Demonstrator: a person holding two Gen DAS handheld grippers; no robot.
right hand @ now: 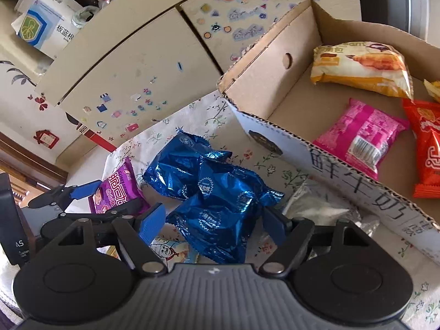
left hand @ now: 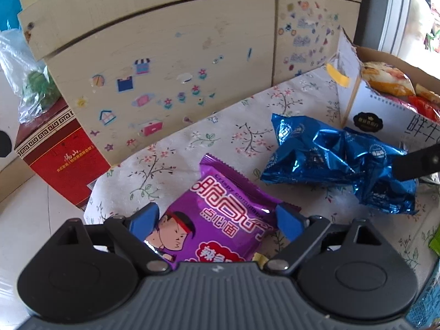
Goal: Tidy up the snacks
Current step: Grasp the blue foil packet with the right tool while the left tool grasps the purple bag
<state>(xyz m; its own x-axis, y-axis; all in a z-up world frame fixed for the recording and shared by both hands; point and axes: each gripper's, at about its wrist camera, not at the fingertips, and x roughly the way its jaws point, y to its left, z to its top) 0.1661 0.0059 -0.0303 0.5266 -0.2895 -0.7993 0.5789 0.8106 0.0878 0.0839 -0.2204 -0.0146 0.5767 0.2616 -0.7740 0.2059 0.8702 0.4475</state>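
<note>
A purple noodle-snack packet (left hand: 225, 209) lies flat on the floral tablecloth (left hand: 220, 137). My left gripper (left hand: 217, 220) is open, one blue pad at each side edge of the packet. To the right lies a heap of shiny blue foil packets (left hand: 338, 159), and a black finger of the right gripper (left hand: 418, 162) reaches over it. In the right wrist view my right gripper (right hand: 214, 225) is open around the nearest blue foil packet (right hand: 214, 214), with a small gap at the left pad. The left gripper (right hand: 110, 200) shows over the purple packet (right hand: 115, 189).
An open cardboard box (right hand: 275, 63) at the right holds a yellow croissant pack (right hand: 360, 66), a pink packet (right hand: 360, 134) and a red one (right hand: 429, 143). A silver packet (right hand: 321, 209) lies against its front wall. A stickered cabinet (left hand: 165, 55) stands behind, a red carton (left hand: 60, 154) left.
</note>
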